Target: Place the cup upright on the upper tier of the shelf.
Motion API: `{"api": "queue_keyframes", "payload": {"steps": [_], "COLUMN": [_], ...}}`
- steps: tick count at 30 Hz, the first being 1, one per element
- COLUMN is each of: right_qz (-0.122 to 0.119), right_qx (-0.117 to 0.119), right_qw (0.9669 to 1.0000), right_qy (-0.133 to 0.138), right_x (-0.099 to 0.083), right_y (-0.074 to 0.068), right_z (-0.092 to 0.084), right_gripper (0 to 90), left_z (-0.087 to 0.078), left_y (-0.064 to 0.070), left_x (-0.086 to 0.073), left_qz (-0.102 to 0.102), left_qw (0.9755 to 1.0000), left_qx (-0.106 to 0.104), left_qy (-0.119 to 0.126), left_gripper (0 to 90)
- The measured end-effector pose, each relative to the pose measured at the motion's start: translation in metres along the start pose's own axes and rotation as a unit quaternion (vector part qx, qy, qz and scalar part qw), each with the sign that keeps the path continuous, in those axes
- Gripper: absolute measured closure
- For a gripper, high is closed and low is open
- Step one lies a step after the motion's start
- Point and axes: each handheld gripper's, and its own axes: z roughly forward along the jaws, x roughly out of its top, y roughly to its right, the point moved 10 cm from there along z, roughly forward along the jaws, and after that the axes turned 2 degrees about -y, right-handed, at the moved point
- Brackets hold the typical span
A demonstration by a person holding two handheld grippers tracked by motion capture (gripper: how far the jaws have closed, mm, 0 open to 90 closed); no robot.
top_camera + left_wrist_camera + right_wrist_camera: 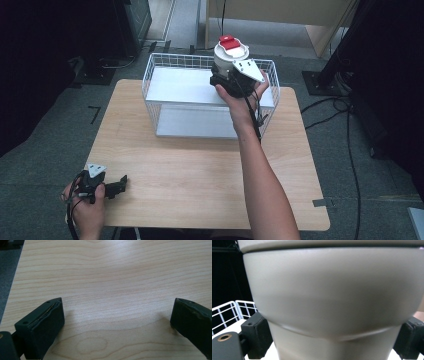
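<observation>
Right tongs [231, 76]: clamped on the white plastic cup with red lid [229, 54]; keep it upright over the white wire basket [165, 67].
Left tongs [119, 184]: wide open, empty, on the wooden desk [200, 170].

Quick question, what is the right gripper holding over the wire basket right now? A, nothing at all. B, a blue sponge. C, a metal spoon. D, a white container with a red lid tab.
D: the right gripper has its jaws on both sides of the white container, red tab on top, above the wire basket; the right gripper view shows the jaws against its body.
</observation>
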Motion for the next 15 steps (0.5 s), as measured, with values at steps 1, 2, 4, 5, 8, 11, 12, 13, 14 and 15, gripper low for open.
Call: {"api": "queue_keyframes", "payload": {"steps": [1,2,4,5,8,11,12,13,14,15], "right_qz": [0.0,-0.002,-0.005,-0.006,-0.01,-0.009,-0.008,-0.009,-0.009,-0.01], "right_qx": [0.0,-0.001,-0.002,-0.003,-0.005,-0.007,-0.007,-0.007,-0.007,-0.007], "right_qw": [1.0,1.0,1.0,0.9999,0.9999,0.9999,0.9999,0.9999,0.9999,0.9999], "right_qy": [0.0,0.001,0.004,0.008,0.006,0.004,0.004,0.006,0.006,0.005], "right_x": [0.0,0.0,0.0,0.0,-0.003,-0.006,-0.007,-0.007,-0.008,-0.007], "right_y": [0.0,0.001,0.001,0.001,0.002,0.003,0.003,0.003,0.003,0.003], "right_z": [0.0,0.001,0.005,0.006,0.008,0.01,0.011,0.011,0.011,0.011], "right_gripper": [8.9,8.9,8.9,8.9,8.9,8.9,8.9,8.9,8.9,8.9], "left_z": [0.0,0.0,0.0,0.0,0.0,0.0,0.0,0.0,0.0,0.0], "left_y": [0.0,0.0,0.0,0.0,0.0,0.0,0.0,0.0,0.0,0.0], "left_x": [0.0,0.0,0.0,0.0,0.0,0.0,0.0,0.0,0.0,0.0], "left_qz": [0.0,0.0,0.0,0.0,0.0,0.0,0.0,0.0,0.0,0.0], "left_qw": [1.0,1.0,1.0,1.0,1.0,1.0,1.0,1.0,1.0,1.0], "left_qx": [0.0,0.0,0.0,0.0,0.0,0.0,0.0,0.0,0.0,0.0], "left_qy": [0.0,0.0,0.0,0.0,0.0,0.0,0.0,0.0,0.0,0.0], "left_gripper": [0.0,0.0,0.0,0.0,0.0,0.0,0.0,0.0,0.0,0.0]}}
